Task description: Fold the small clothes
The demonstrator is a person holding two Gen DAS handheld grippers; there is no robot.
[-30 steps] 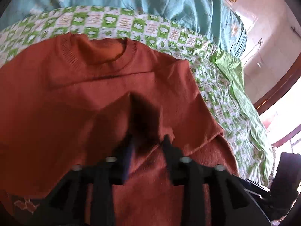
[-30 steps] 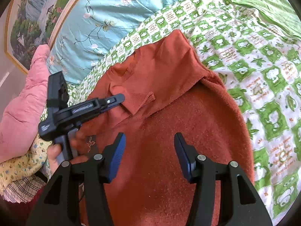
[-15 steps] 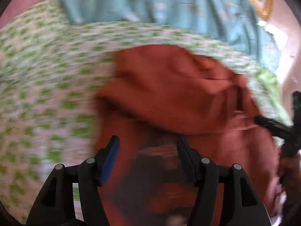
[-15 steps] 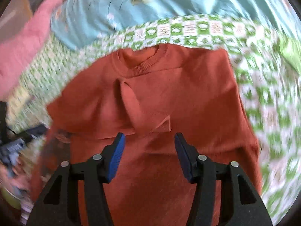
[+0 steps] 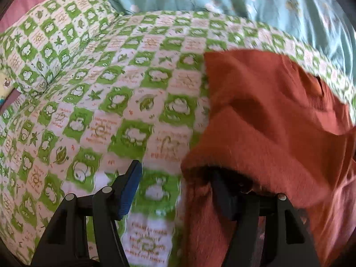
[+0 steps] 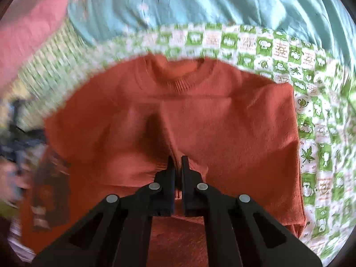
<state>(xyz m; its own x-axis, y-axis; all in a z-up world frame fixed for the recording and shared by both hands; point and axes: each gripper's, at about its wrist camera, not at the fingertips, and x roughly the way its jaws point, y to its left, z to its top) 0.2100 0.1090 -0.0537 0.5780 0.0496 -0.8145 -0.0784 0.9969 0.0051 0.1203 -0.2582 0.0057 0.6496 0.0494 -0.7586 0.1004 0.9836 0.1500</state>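
Note:
A small rust-orange sweater point(image 6: 222, 122) lies on a green-and-white checked bedsheet point(image 6: 311, 133), neck toward the far side, with both sleeves folded in over the chest. My right gripper point(image 6: 176, 160) is shut on the end of a folded sleeve at the sweater's middle. In the left wrist view the sweater point(image 5: 278, 122) fills the right side. My left gripper point(image 5: 175, 173) is open at the sweater's left edge; its right finger is tucked under the folded fabric, its left finger over the bare bedsheet point(image 5: 100, 100).
A light blue floral quilt point(image 6: 222, 2) is bunched along the far side of the bed. A pink cloth point(image 6: 33, 26) lies at the far left. The left hand and gripper show as a blur at the left in the right wrist view.
My right gripper closed on the folded sleeve end. My left gripper let go of the sweater, opened, and swung left to the sweater's left edge.

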